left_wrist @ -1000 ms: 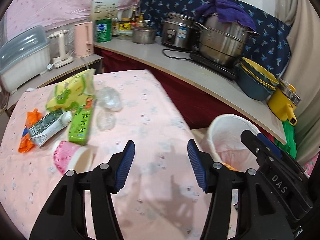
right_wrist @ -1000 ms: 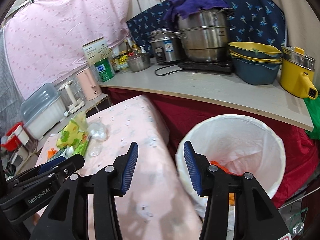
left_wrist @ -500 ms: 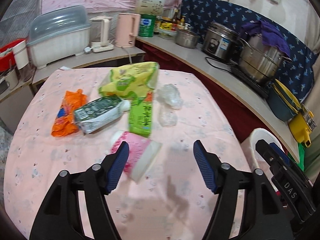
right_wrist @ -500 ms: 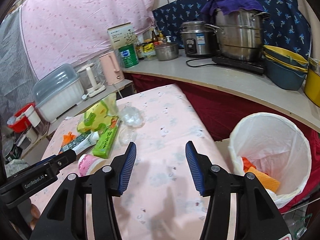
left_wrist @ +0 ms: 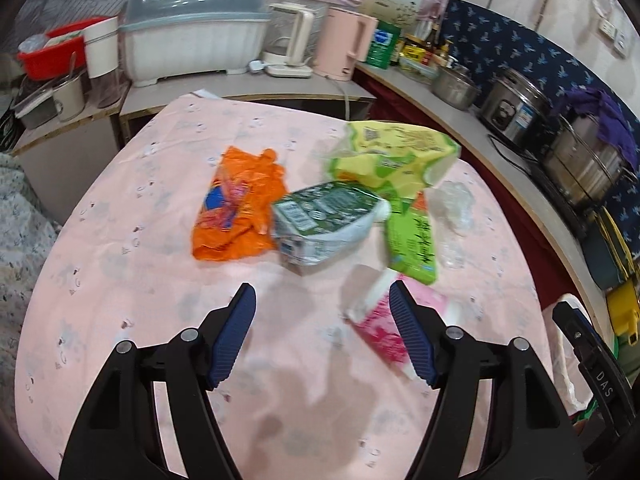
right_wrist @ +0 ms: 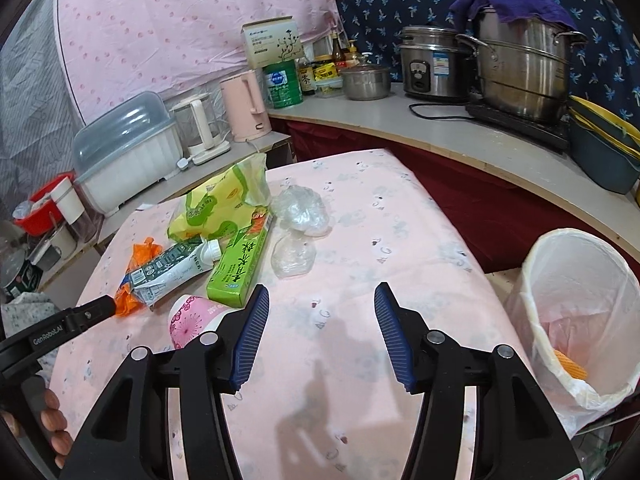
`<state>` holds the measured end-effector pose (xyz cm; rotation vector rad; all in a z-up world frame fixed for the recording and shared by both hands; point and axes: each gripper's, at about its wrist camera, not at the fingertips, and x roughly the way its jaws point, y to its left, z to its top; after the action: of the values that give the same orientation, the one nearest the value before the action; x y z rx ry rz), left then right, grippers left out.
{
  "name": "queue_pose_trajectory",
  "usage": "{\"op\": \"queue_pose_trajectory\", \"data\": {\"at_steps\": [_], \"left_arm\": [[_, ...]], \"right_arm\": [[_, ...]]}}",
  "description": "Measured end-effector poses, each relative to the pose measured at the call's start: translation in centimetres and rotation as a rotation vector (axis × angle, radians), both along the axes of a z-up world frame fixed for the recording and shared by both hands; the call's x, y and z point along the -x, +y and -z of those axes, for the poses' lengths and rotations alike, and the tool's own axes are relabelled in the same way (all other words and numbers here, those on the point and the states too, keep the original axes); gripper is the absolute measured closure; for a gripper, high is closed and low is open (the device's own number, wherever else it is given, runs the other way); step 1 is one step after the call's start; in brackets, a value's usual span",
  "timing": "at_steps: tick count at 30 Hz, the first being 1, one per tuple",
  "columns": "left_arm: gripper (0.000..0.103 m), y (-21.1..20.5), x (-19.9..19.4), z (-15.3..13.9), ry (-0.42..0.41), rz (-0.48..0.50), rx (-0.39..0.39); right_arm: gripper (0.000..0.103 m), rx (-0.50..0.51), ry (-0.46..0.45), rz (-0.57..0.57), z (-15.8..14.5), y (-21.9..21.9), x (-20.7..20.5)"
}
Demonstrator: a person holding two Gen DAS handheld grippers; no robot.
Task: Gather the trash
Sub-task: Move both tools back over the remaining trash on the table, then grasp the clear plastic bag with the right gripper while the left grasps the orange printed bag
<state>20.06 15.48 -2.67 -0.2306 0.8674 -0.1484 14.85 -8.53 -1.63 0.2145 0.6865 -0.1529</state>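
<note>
My left gripper [left_wrist: 322, 334] has its jaws wide apart and holds nothing; the jaws of my right gripper [right_wrist: 318, 330] are opening, and nothing is between them.

The trash lies in one pile on the pink worktop [left_wrist: 120, 280], toward its far edge; the lined bin [right_wrist: 576, 308] stands off the worktop's right edge, with some orange scraps already in it. The pink paper cup [left_wrist: 380, 324] lies on its side, nearest to me, half behind my left gripper's right jaw; its long axis runs slantwise, and in the right wrist view its open mouth seems to point toward me.

The green carton [right_wrist: 240, 270] lies flat, long axis from near edge to far edge; the crushed milk carton [left_wrist: 326, 222] rests on the orange wrapper [left_wrist: 236, 210], its cap pointing to the right edge.

I judge these risks: the cup can roll or be crushed if I close on it crookedly; the pieces overlap, so lifting one may drag another; the clear plastic film [right_wrist: 300, 210] is light and may slip out.
</note>
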Motion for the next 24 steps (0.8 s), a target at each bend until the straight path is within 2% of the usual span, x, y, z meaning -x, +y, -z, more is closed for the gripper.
{"op": "queue_pose_trajectory", "data": {"at_steps": [6,15,19,21,24], "left_arm": [[0.030,3.8,-2.9,1.8,0.037,-0.075,-0.017],[0.029,8.1,-9.3,5.3,0.146,-0.170,0.055],[0.030,8.4,-11.9,6.9,0.188,-0.168,0.070],[0.030,8.1,-12.7,7.1,0.182,-0.167,0.054],[0.040,7.2,-13.8,7.1,0.171,-0.130,0.027]], "right_arm": [[0.046,0.003,0.036,-0.025,1.4,1.1,-4.1],[0.043,0.002,0.084,-0.033,3.4,1.4,-12.4],[0.043,0.012,0.115,-0.031,4.7,1.1,-16.1],[0.043,0.017,0.135,-0.029,5.4,0.9,-17.7],[0.043,0.025,0.157,-0.027,6.2,0.7,-19.6]]}}
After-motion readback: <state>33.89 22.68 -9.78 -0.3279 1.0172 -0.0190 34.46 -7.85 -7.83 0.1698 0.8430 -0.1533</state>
